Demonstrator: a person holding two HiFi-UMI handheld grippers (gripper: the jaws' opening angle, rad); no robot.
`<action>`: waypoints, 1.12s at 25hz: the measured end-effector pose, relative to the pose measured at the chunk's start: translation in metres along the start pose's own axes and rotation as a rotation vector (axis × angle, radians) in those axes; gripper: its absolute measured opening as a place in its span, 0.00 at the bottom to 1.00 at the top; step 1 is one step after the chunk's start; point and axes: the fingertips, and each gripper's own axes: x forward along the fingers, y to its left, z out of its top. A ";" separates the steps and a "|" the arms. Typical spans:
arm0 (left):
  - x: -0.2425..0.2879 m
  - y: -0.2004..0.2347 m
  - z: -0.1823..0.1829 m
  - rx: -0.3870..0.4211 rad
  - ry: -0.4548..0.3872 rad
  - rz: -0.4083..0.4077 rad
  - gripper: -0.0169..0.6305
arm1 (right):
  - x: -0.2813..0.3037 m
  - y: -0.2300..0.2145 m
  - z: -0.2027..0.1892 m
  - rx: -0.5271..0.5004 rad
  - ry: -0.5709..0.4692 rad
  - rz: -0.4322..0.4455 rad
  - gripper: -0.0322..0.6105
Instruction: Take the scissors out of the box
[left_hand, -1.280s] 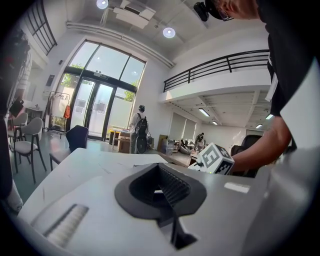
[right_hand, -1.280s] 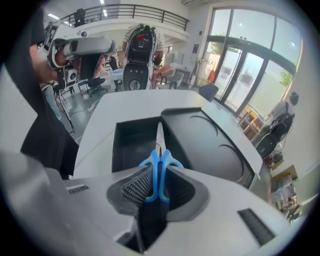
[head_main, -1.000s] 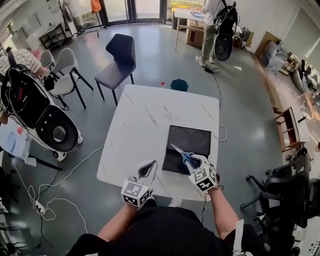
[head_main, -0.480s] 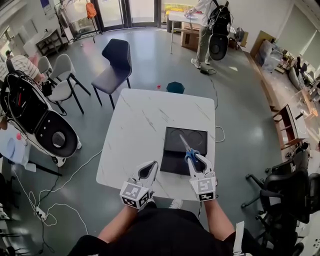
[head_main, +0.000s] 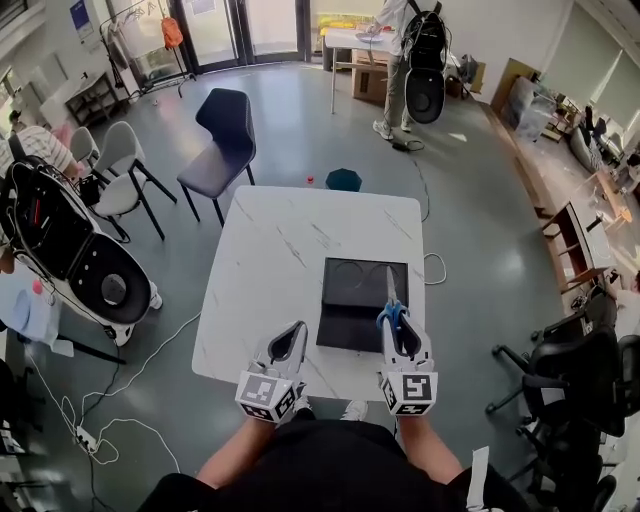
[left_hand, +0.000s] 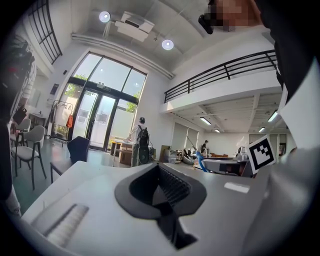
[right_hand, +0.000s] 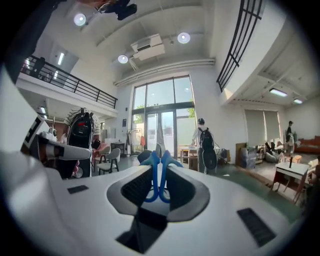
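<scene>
Pinching the scissors (head_main: 390, 292) by their blue handles in the right gripper (head_main: 392, 320), holding them above the near right part of the black box (head_main: 350, 285), blades pointing away. Keeping the left gripper (head_main: 293, 338) pressed together on nothing, hovering over the near edge of the white table (head_main: 270, 270), left of the box.

We see a bright room: daylight pours through the tall glass doors (right_hand: 162, 117), and round ceiling lamps (left_hand: 167, 44) add spots of glare. The white table (head_main: 290, 250) gleams evenly and casts only soft shadows. Both gripper views bend strongly and darken at the corners. The near jaws look blurred, the scissors (right_hand: 159, 175) fairly sharp.
</scene>
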 end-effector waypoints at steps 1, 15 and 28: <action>0.000 0.000 0.001 0.000 -0.001 0.000 0.04 | -0.002 0.000 0.002 -0.008 -0.007 -0.001 0.20; -0.001 0.002 0.002 0.057 0.009 0.010 0.04 | -0.012 0.000 0.021 -0.070 -0.061 -0.008 0.20; -0.001 0.001 -0.001 0.063 0.024 0.005 0.04 | -0.011 -0.001 0.023 -0.057 -0.073 0.003 0.20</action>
